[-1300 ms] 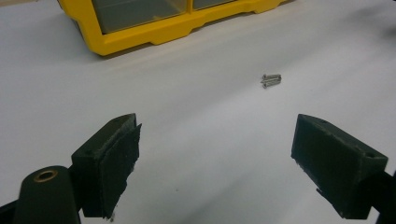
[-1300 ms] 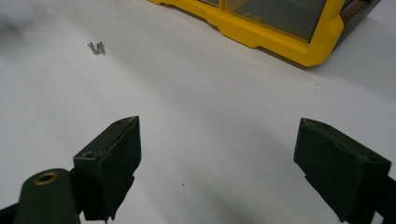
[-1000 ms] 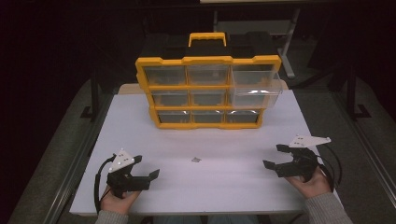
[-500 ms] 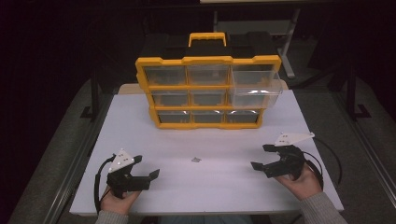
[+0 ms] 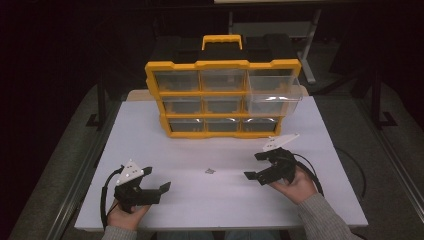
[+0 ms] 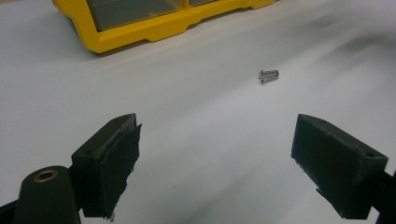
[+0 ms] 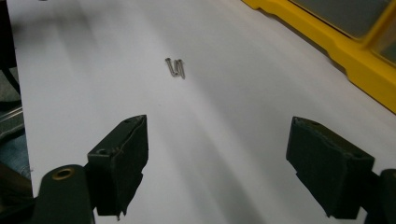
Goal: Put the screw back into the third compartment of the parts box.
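High view overlooks table [image 5: 150,135]; gripper views — low, close — share screws [image 6: 269,75].

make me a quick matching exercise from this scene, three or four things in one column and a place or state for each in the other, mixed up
Things:
1. screws
2. organizer
3. top right drawer
4. right gripper

Places or states:
A. pulled out from its slot
B. lying on the table between the two grippers
C. standing at the far side of the table
D. jaws open, nothing between them

Pairs: 1-B, 2-C, 3-A, 4-D
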Motion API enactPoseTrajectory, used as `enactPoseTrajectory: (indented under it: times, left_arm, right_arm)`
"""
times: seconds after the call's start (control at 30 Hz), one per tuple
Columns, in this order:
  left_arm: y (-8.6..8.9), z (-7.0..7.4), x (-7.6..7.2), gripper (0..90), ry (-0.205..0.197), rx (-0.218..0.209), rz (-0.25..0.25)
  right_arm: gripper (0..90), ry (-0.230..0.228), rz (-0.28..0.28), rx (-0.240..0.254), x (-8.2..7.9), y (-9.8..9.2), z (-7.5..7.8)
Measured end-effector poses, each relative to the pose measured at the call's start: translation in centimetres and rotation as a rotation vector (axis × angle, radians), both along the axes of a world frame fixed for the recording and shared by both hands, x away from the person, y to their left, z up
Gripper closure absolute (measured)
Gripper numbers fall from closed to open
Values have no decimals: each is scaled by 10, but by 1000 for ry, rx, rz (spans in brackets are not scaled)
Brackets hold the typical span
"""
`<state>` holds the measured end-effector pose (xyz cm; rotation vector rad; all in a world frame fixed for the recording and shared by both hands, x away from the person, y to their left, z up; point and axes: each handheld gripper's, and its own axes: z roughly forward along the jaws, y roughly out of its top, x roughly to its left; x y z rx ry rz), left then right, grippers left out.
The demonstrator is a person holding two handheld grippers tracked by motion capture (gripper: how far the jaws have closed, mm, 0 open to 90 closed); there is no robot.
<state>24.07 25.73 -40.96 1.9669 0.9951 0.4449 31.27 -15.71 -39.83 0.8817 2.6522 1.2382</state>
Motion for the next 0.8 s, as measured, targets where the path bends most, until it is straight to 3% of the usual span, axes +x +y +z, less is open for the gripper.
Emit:
enactPoseTrajectory:
  times: [0.2,0.23,0.43,0.67,0.73,0.8]
  left_arm:
    - [-1,0,0,144,-8,0,-2]
    - [-3,-1,0,144,-11,-24,6]
    - [-1,-1,1,145,-8,-6,-5]
    - [-1,-1,0,145,-10,-14,-2]
    - [-1,-1,0,145,-12,-15,-5]
    - [0,-1,0,146,-11,-15,-6]
  right_arm:
    - [264,8,56,-19,10,24,1]
    - [279,15,65,-19,11,29,0]
    - [364,58,123,-25,23,61,-8]
    - [476,68,154,-59,37,86,-14]
    - [508,38,183,-74,44,92,-17]
    - [525,46,184,-80,46,95,-18]
